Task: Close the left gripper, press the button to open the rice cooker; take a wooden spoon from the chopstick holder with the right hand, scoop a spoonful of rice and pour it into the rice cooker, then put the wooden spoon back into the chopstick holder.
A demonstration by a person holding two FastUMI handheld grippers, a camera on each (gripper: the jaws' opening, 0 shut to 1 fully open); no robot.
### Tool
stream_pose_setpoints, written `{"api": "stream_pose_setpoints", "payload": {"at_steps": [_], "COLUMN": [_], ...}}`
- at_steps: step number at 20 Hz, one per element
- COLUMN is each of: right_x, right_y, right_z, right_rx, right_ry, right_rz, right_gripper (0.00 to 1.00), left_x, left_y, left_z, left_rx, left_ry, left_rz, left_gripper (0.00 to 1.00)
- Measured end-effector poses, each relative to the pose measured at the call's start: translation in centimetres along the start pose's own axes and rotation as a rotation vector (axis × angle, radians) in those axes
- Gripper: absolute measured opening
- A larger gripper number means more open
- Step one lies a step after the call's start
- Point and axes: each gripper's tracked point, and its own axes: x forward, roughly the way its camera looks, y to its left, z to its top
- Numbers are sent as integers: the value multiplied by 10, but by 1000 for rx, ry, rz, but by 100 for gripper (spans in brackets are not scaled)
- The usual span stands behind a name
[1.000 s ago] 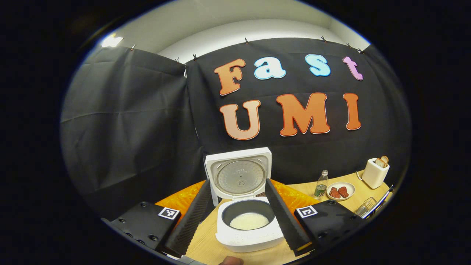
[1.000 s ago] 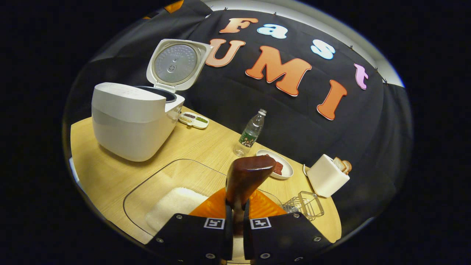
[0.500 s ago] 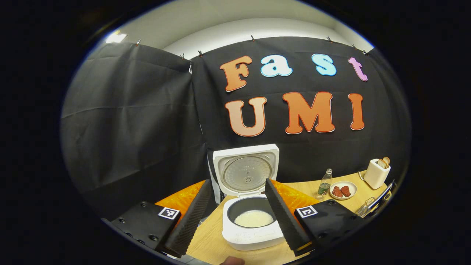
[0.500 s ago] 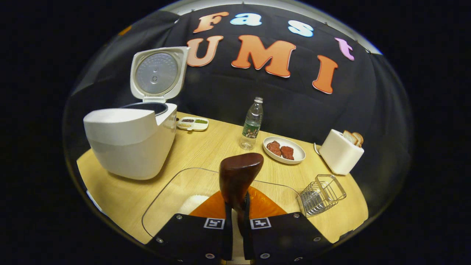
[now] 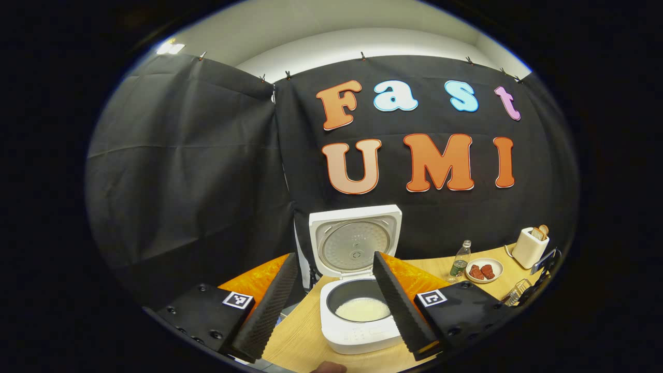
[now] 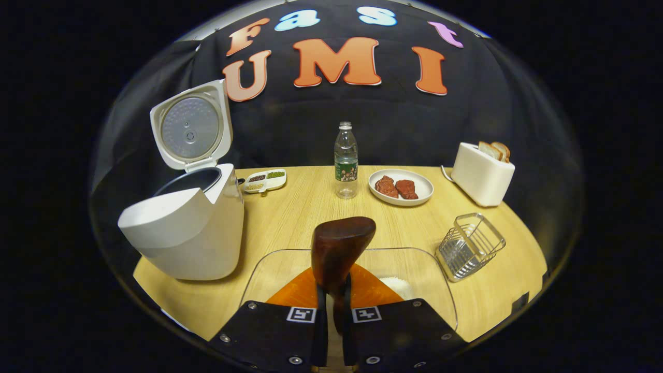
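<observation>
My right gripper (image 6: 331, 311) was clamped on the wooden spoon (image 6: 339, 248), both fingers pressed against its handle, the dark bowl of the spoon standing up ahead of the fingertips. Below it lay the clear tray (image 6: 414, 269) with a little heap of white rice (image 6: 398, 284) showing just right of the spoon. The wire chopstick holder (image 6: 470, 244) stood on the wooden table (image 6: 290, 212) to the right of the tray, with nothing standing in it.

My left gripper (image 5: 331, 303) was spread wide and held nothing; between its fingers I saw the rice cooker (image 5: 361, 324), lid (image 5: 355, 243) swung upright, white rice (image 5: 362, 310) lying in the dark inner pot. In the right gripper view the cooker (image 6: 186, 233) sat at the table's left side, well apart from the tray.

Farther back stood a water bottle (image 6: 346, 160) with a green label (the print too small for me to read), a plate of reddish meat pieces (image 6: 400, 187), a white toaster (image 6: 481, 173) with bread slices poking up, and a small divided dish (image 6: 265, 181) of grains beside the cooker. Each gripper body carried square black-and-white marker tags; I could make out no brand name on the cooker or the toaster.
</observation>
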Motion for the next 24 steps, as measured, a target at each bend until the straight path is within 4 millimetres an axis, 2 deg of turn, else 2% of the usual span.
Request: {"api": "stream_pose_setpoints", "payload": {"at_steps": [1, 2, 3, 4, 14, 17, 18, 19, 20, 21, 22, 23, 24], "right_x": [1, 2, 2, 4, 13, 14, 16, 17, 19, 19, 20, 21, 22], "right_y": [1, 2, 3, 4, -5, -5, -4, -6, -7, -9, -8, -10, -11], "right_z": [-1, 0, -1, -1, -1, -3, -3, -4, -4, -5, -5, -7, -9], "right_rx": [26, 54, 82, 113, 358, 439, 468, 493, 521, 555, 585, 622, 652], "right_ry": [9, 17, 29, 39, 118, 150, 160, 168, 180, 187, 197, 203, 212], "right_rz": [1, 1, 2, 9, 55, 98, 116, 126, 136, 149, 163, 177, 189], "right_gripper": [11, 11, 11, 11, 11, 11, 11, 11, 11, 11, 11, 11, 11], "left_x": [2, 4, 3, 5, 2, 1, 0, 0, 2, 2, 1, 0, 1], "left_y": [2, 3, 4, 5, 22, 18, 16, 15, 13, 12, 10, 9, 7], "left_z": [-1, -2, -2, -1, 13, 16, 14, 15, 14, 15, 18, 20, 21], "left_rx": [-4, -8, -9, -8, -16, -9, -6, -3, 3, 5, 6, 8, 10], "left_ry": [2, 4, 4, 0, -34, -44, -41, -39, -36, -38, -41, -45, -48], "left_rz": [-4, -8, -13, -17, 2, -2, -6, -7, -9, -10, -13, -14, -19], "left_gripper": [99, 99, 95, 99, 99, 99, 95, 95, 99, 95, 99, 95, 99]}}
